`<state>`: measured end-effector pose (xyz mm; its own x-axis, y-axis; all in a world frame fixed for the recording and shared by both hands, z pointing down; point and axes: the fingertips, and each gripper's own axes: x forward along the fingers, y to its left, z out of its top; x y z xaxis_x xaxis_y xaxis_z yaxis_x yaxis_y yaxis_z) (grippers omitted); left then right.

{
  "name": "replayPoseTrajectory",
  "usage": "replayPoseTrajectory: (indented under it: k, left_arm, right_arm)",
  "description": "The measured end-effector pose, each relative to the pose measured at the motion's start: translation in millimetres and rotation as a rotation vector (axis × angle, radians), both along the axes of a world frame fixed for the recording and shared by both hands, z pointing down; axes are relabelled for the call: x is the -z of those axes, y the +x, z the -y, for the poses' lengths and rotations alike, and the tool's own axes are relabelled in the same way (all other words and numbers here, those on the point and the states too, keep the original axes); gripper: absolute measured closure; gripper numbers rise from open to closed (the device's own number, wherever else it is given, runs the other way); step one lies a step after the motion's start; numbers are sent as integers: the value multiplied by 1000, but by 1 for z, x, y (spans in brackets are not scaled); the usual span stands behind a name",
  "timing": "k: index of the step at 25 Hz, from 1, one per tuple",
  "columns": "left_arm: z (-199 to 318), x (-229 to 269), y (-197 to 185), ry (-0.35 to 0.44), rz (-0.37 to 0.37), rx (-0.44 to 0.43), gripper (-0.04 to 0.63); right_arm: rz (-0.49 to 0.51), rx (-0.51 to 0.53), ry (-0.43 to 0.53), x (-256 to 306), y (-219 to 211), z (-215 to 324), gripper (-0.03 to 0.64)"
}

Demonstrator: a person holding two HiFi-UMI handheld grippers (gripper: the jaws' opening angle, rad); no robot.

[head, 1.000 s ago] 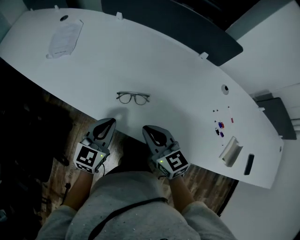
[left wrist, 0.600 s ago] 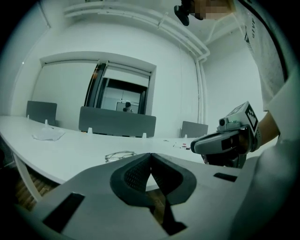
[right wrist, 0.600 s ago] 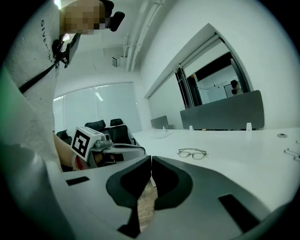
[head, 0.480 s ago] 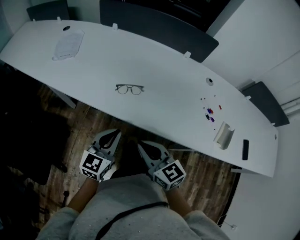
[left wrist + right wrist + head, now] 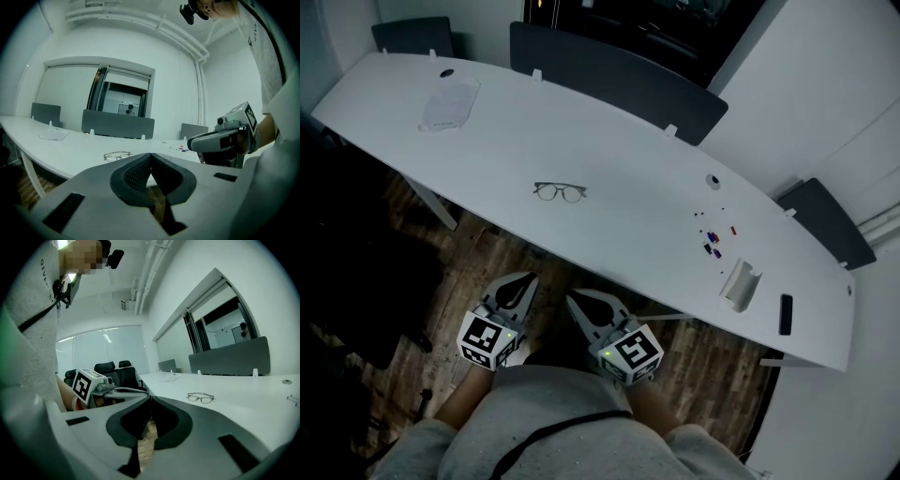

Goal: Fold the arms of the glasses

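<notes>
Thin-framed glasses (image 5: 560, 192) lie on the long white table (image 5: 619, 178), a little in from its near edge; they also show in the left gripper view (image 5: 117, 155) and the right gripper view (image 5: 200, 397). Whether their arms are folded is too small to tell. Both grippers hang over the wooden floor, well short of the table and close to the person's body. My left gripper (image 5: 525, 279) is shut and empty, jaw tips meeting (image 5: 150, 153). My right gripper (image 5: 573, 298) is likewise shut with nothing between its jaws (image 5: 150, 397).
A clear plastic bag (image 5: 448, 104) lies at the table's far left. Small coloured bits (image 5: 712, 242), a white holder (image 5: 739, 284) and a dark phone-like slab (image 5: 785, 314) sit toward the right end. Grey chairs (image 5: 609, 75) stand behind the table.
Both grippers have drawn back from the table's near edge toward the person, now over the floor. The table and glasses appear farther away. Jaws stayed shut.
</notes>
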<state>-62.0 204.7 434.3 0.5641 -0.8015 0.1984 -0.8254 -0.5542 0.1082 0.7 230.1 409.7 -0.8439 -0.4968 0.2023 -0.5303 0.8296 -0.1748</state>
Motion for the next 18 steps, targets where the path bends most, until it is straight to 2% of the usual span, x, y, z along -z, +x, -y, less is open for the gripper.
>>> replayPoseTrajectory:
  k: [6,12,18]
  left_arm:
    - [-24,14,20,-12,-40,72,580]
    - [-65,9,49,-29,-41,107,580]
    - [-100,18,66,-5,-37,139,580]
  right_arm:
    - [-6,56,13,9,24,-25,597]
    - [-21,103,-9,1,54,-62,597]
    - [-16,128,5,8,71,-93,597]
